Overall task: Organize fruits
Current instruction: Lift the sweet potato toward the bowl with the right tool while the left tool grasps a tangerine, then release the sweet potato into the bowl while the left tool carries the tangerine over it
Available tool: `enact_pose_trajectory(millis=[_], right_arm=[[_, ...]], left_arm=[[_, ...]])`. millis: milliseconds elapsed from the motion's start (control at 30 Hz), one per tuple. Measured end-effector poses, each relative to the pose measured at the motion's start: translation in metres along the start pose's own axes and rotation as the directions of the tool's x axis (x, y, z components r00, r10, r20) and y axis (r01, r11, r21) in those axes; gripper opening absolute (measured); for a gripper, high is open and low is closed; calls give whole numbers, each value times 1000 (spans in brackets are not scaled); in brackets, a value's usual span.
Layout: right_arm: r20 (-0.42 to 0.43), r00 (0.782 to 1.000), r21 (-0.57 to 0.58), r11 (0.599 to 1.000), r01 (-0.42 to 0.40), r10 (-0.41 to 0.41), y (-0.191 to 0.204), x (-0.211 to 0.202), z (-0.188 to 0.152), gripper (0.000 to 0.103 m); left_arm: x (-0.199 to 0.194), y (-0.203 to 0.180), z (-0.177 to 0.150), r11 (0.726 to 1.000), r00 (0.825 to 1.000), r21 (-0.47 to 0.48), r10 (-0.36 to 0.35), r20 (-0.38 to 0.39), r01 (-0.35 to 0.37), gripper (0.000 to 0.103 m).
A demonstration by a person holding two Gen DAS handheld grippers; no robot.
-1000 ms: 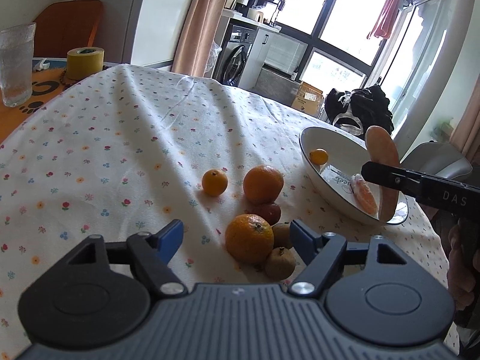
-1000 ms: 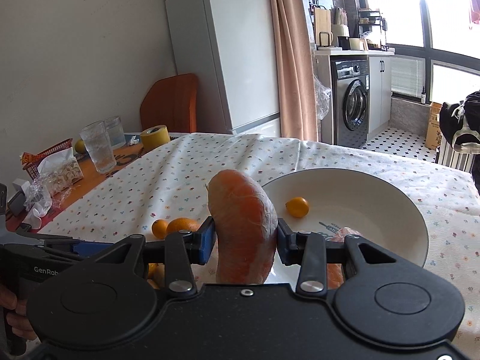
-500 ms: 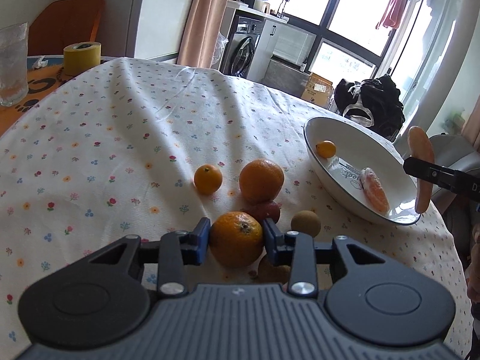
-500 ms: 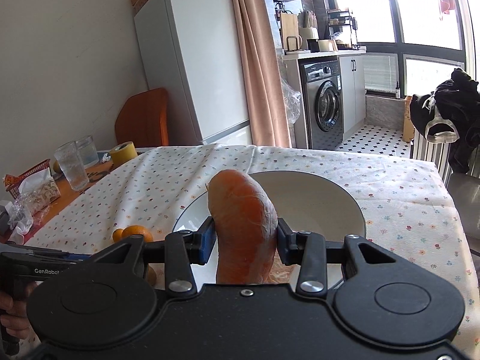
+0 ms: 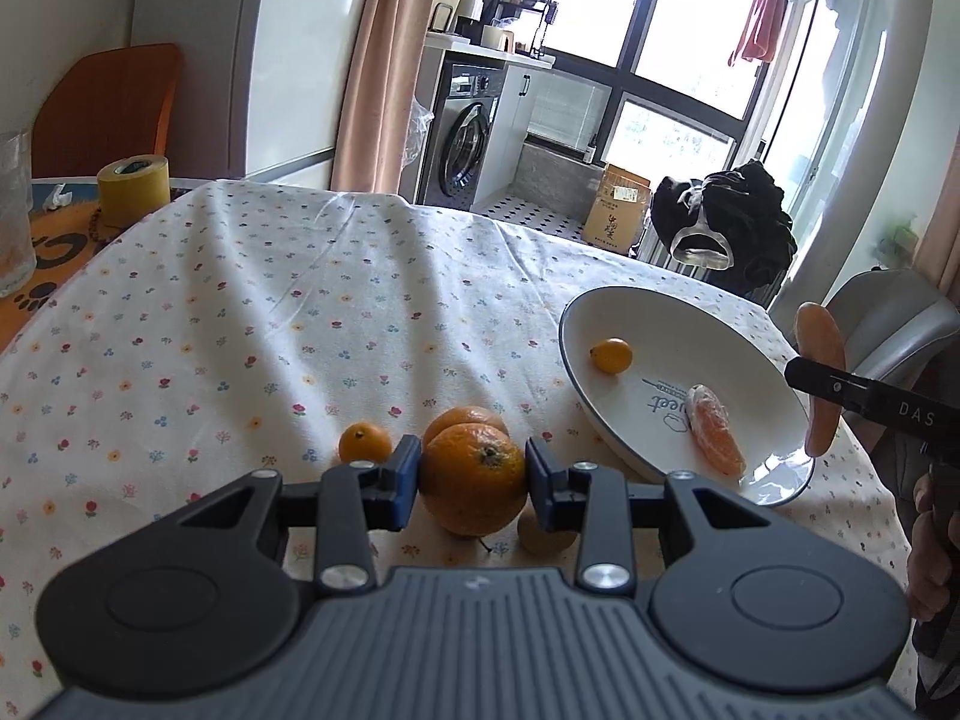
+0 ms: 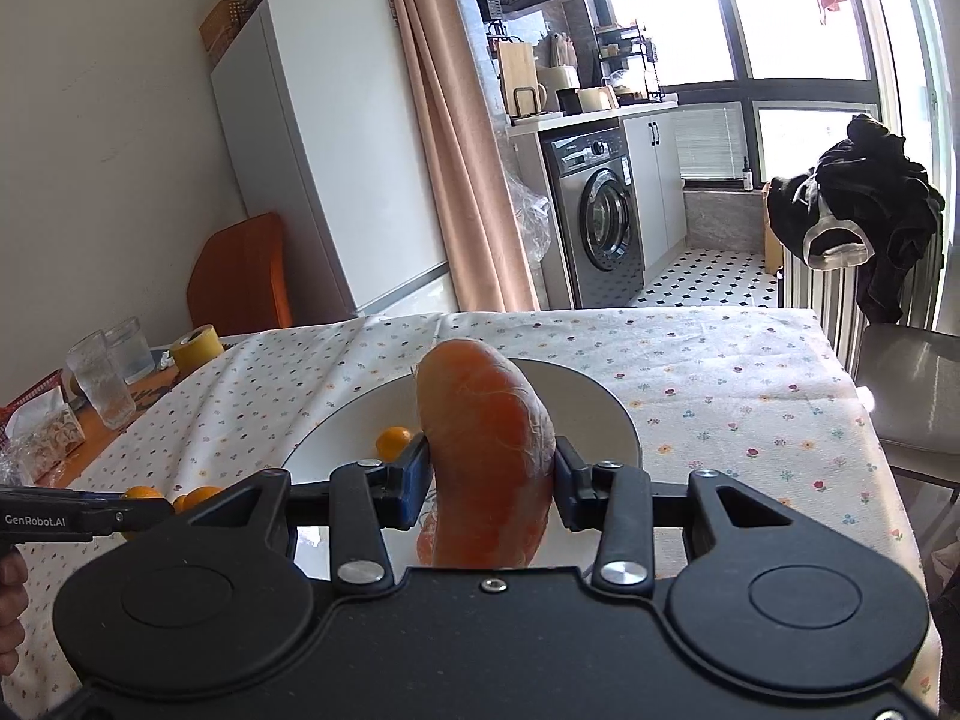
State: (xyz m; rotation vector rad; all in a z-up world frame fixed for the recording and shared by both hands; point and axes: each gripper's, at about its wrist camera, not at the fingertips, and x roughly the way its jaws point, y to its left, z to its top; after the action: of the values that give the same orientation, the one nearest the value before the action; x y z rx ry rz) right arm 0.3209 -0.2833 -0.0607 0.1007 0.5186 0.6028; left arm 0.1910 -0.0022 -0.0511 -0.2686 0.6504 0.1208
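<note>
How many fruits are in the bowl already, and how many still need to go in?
Two pieces lie in the bowl: a small kumquat and a peeled segment. The left gripper holds an orange; the right gripper holds a peeled piece. At least three more fruits wait on the tablecloth.

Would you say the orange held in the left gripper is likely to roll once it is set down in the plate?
Probably: the orange is round, and the plate looks smooth and dished, so it may roll inward. Its firm-looking rind suggests it should tolerate the left gripper.
</note>
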Motion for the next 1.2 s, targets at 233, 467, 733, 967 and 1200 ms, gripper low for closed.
enact_pose_trajectory(millis=[233,467,733,967,1200], right_arm=[[-10,1000,23,1000,12,-12,-5,10,-5,40],[14,999,51,997,50,-50,-9,10,-8,56],[40,998,62,997,51,-54,-9,0,-4,57],[34,998,63,997,54,-56,-11,-2,-3,60],[30,998,54,997,53,-55,-9,-3,-4,64]], left_arm=[[13,-20,9,1000,1000,23,-18,-7,19,36],[23,-39,18,998,999,39,-45,3,45,36],[35,-55,24,995,998,69,-66,-3,66,36],[50,-69,28,994,998,87,-59,-11,59,36],[51,-70,30,997,999,75,-33,14,32,45]])
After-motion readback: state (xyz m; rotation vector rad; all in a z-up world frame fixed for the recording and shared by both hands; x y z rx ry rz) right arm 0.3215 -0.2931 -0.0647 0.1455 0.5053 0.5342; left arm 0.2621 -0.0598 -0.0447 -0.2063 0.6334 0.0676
